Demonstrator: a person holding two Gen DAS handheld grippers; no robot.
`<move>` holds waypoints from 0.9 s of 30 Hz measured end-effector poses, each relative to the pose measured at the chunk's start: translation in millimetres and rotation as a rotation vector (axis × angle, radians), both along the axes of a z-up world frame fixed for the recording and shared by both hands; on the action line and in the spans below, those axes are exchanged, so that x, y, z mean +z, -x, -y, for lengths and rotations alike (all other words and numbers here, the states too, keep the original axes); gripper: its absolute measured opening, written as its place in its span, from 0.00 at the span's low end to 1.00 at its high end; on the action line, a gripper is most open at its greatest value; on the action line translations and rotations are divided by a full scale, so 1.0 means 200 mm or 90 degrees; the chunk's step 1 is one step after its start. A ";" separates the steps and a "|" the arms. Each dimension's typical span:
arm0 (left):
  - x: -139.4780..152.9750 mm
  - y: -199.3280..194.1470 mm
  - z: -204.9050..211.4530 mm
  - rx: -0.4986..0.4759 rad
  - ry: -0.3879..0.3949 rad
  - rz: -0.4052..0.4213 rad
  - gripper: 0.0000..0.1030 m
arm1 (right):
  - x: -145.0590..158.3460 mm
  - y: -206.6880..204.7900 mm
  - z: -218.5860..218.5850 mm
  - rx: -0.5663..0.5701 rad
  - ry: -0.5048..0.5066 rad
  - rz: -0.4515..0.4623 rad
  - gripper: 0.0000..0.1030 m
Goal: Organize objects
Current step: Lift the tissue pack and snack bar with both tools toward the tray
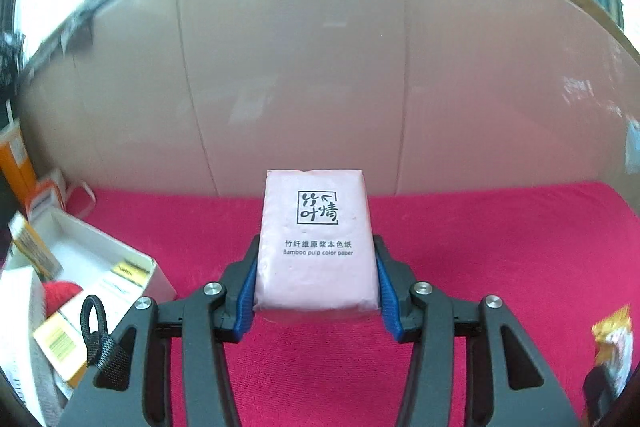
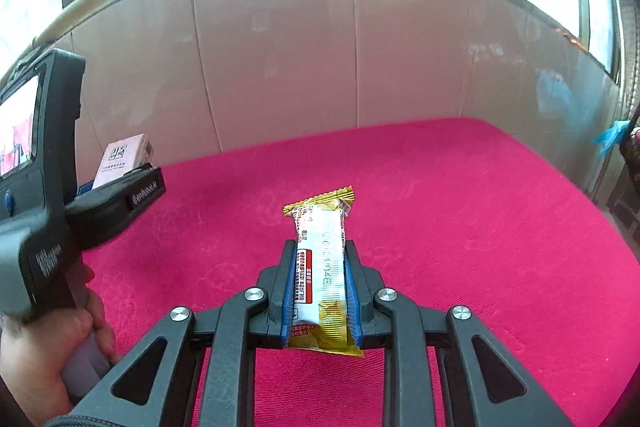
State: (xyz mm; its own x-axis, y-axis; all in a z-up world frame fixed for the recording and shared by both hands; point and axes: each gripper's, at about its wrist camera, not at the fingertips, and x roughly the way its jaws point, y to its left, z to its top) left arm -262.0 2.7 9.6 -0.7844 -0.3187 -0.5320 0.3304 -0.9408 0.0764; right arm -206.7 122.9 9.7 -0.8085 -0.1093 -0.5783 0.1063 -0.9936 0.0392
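Note:
My left gripper (image 1: 316,247) is shut on a pink pack of bamboo pulp tissues (image 1: 316,239) and holds it above the red cloth (image 1: 460,247). My right gripper (image 2: 322,255) is shut on a yellow and white snack bar (image 2: 322,267), held lengthwise between the blue pads. In the right wrist view the left gripper (image 2: 120,183) with the tissue pack (image 2: 124,159) shows at the left, held by a hand. In the left wrist view the snack bar (image 1: 612,339) shows at the lower right edge.
A white open box (image 1: 92,259) at the left holds small packets and a red item (image 1: 60,293). An orange carton (image 1: 14,159) stands behind it. A beige padded backrest (image 2: 320,47) rises behind the cloth. Windows are above.

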 end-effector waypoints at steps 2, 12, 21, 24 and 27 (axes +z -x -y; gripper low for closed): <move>0.01 -0.02 -0.05 -0.008 0.015 -0.009 0.48 | 0.00 0.00 0.00 -0.005 0.002 -0.008 0.22; 0.05 -0.16 -0.16 -0.002 -0.007 -0.016 0.48 | 0.00 -0.05 -0.03 -0.016 0.011 -0.026 0.22; 0.05 -0.35 -0.28 -0.019 -0.038 -0.008 0.47 | 0.03 -0.12 -0.02 -0.023 0.017 -0.043 0.23; 0.06 -0.38 -0.33 -0.021 -0.036 -0.008 0.47 | 0.03 -0.15 -0.01 -0.020 0.007 -0.057 0.23; 0.03 -0.39 -0.24 -0.029 -0.031 -0.011 0.47 | 0.05 -0.16 0.00 -0.016 -0.001 -0.071 0.23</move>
State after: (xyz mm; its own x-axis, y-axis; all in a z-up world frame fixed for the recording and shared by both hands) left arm -184.3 50.5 15.3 -0.8070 -0.2564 -0.5320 0.2882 -0.9573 0.0242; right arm -174.2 122.0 18.8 -0.8700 -0.0870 -0.4852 0.0845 -0.9961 0.0271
